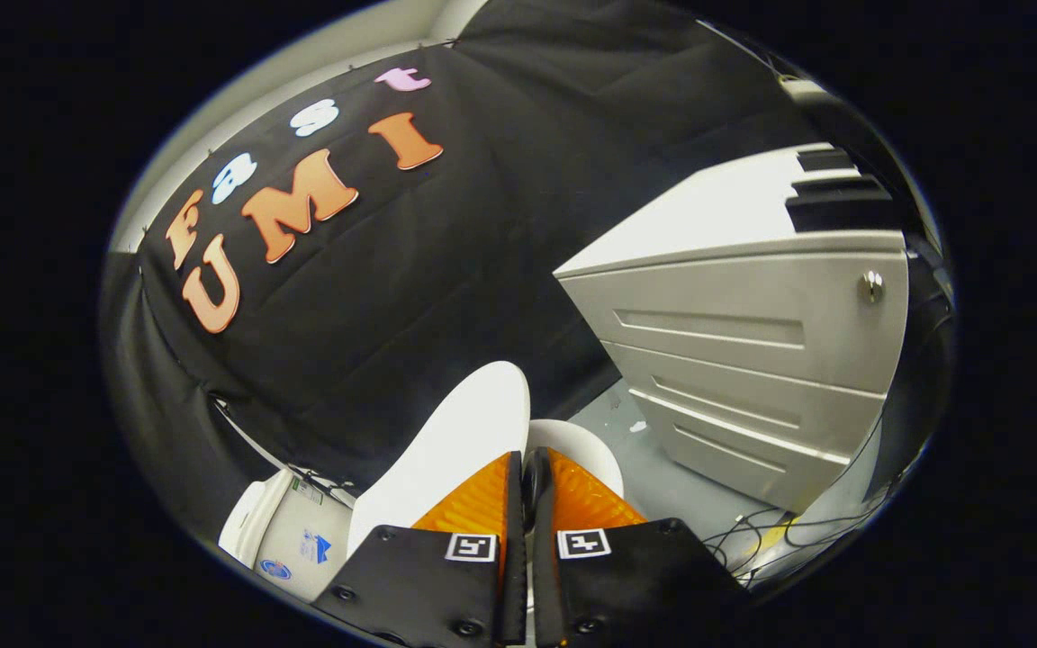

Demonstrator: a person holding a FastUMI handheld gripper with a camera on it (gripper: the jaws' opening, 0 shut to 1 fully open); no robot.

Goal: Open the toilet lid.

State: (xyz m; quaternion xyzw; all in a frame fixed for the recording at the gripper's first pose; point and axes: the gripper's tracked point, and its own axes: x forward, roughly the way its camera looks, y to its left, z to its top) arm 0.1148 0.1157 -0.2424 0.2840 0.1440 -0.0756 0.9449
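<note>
The claw [526, 463] sits at the bottom centre of the frame with its fingers drawn narrow, pinching the raised white toilet lid [455, 441] edge-on between them. The lid stands tilted up, rising just above the fingertips. The toilet tank [289, 535] shows at lower left. A grey drawer cabinet [752, 360] stands at right on the floor [662, 477], cables [752, 531] trailing beneath it.

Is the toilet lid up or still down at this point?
Up, partly at least: the lid rises on edge between the tank and the bowl rim. The gripper is pinched on its edge.
</note>
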